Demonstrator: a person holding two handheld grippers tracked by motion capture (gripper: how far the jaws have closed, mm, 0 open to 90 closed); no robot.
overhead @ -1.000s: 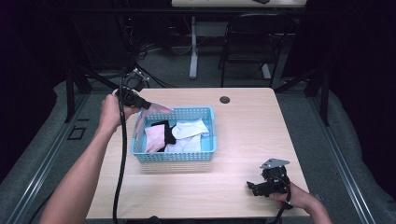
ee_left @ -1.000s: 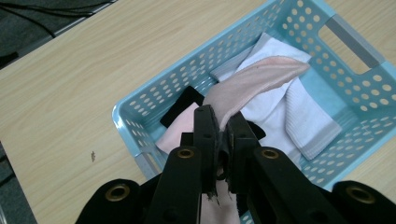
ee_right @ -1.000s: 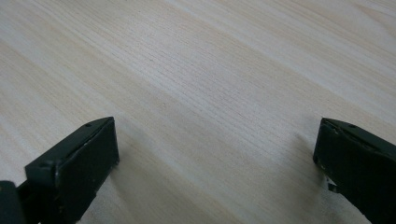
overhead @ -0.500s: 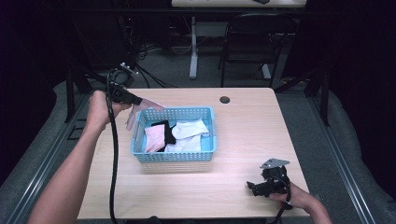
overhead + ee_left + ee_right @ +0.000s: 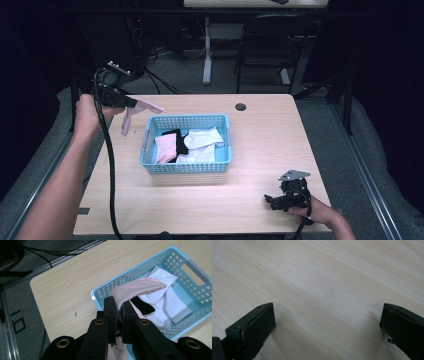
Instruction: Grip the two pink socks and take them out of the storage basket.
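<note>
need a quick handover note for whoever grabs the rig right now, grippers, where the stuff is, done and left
Left gripper: shut on the pink sock, held in the air over the table's left side, just outside the blue basket.
Right gripper: open, holding nothing, low over the table near its front right corner.
Basket: at the table's middle, with a second pink sock, a black sock and white socks inside.
Done: one pink sock is out of the basket.
Left: probably set it on the table, then take out the rest; nothing lies on the bare table yet.
</note>
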